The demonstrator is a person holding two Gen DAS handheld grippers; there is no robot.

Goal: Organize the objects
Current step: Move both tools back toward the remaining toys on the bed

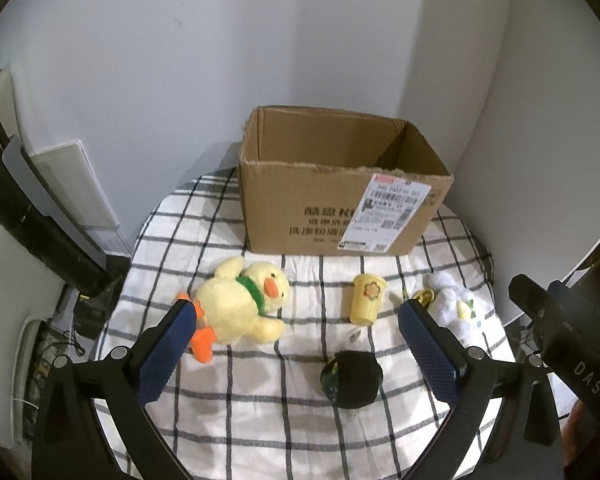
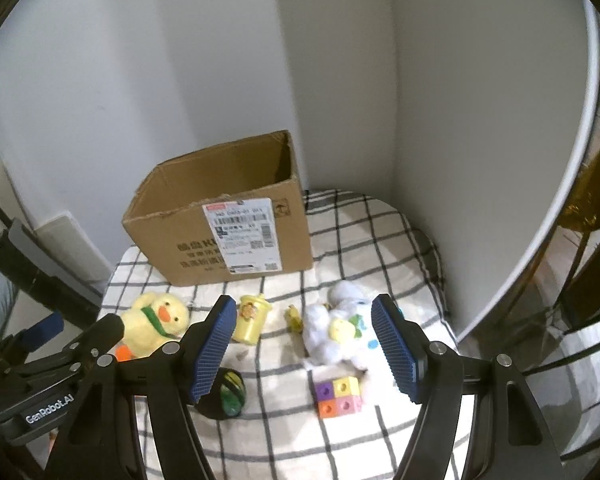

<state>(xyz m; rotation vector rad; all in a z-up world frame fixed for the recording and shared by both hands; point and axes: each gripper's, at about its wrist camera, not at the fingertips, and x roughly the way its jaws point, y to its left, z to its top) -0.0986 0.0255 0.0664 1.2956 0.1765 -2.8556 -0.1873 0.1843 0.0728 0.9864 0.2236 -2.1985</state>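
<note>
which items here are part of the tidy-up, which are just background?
Job:
cardboard box
duck plush
yellow cup
white plush
dark ball
colored cube block
small yellow toy

Background:
checkered cloth
wall panel

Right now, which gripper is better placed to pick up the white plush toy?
Right. The right gripper is open with the white plush toy framed between its fingers. The left gripper is aimed between the yellow duck and yellow cup.
</note>
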